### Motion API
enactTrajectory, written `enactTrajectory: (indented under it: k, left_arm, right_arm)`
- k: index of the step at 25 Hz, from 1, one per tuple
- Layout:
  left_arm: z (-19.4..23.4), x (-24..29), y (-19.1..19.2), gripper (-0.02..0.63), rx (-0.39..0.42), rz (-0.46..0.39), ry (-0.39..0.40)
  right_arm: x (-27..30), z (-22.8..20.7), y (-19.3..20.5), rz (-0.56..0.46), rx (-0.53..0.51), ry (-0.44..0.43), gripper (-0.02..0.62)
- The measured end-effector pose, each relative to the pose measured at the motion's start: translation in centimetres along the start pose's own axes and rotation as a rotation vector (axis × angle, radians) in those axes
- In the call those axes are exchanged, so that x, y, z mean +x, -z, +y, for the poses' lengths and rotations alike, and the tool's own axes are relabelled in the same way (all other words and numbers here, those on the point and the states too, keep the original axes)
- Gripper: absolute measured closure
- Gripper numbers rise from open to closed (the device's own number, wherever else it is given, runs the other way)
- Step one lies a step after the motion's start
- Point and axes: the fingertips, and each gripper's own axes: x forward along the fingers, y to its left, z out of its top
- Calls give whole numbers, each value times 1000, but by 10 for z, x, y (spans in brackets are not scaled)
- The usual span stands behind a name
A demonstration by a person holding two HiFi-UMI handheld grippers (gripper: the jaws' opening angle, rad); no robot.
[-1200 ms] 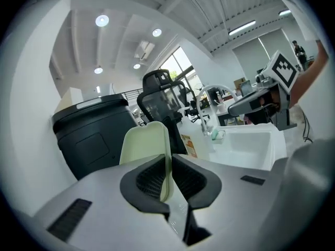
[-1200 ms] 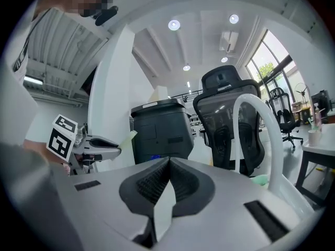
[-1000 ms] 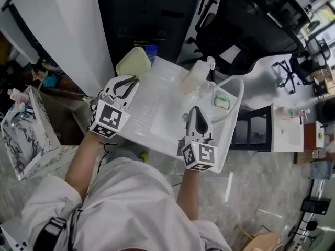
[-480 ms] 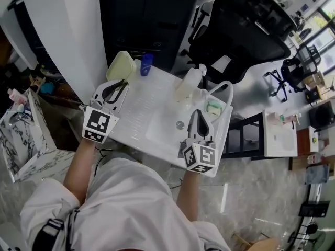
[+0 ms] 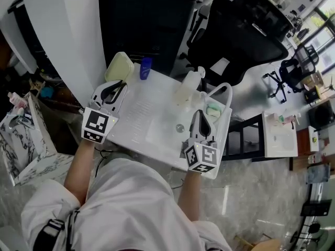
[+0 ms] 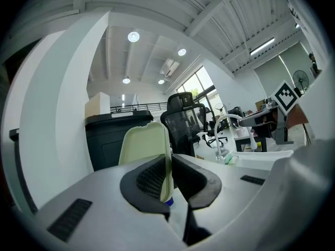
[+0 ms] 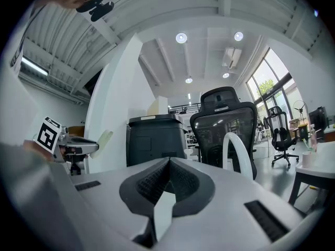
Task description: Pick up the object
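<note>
Pale green lid (image 6: 144,145) upright between jaws of left hand-held gripper (image 5: 115,87)

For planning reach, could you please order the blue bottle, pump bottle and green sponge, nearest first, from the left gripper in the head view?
1. blue bottle, just right of the left gripper
2. pump bottle, back middle
3. green sponge, far right

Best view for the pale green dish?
Left gripper view: the pale green dish stands large, edge clamped in the left gripper. Head view shows it small; right gripper view, a distant sliver.
</note>
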Motion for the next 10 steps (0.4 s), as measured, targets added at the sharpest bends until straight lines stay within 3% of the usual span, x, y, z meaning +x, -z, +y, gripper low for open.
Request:
enactTrajectory:
  k: [10]
  left_arm:
    - [7,-2,2,557,16,-5,-8]
  right_arm:
    - [4,4,-2,0,-16,-9,591]
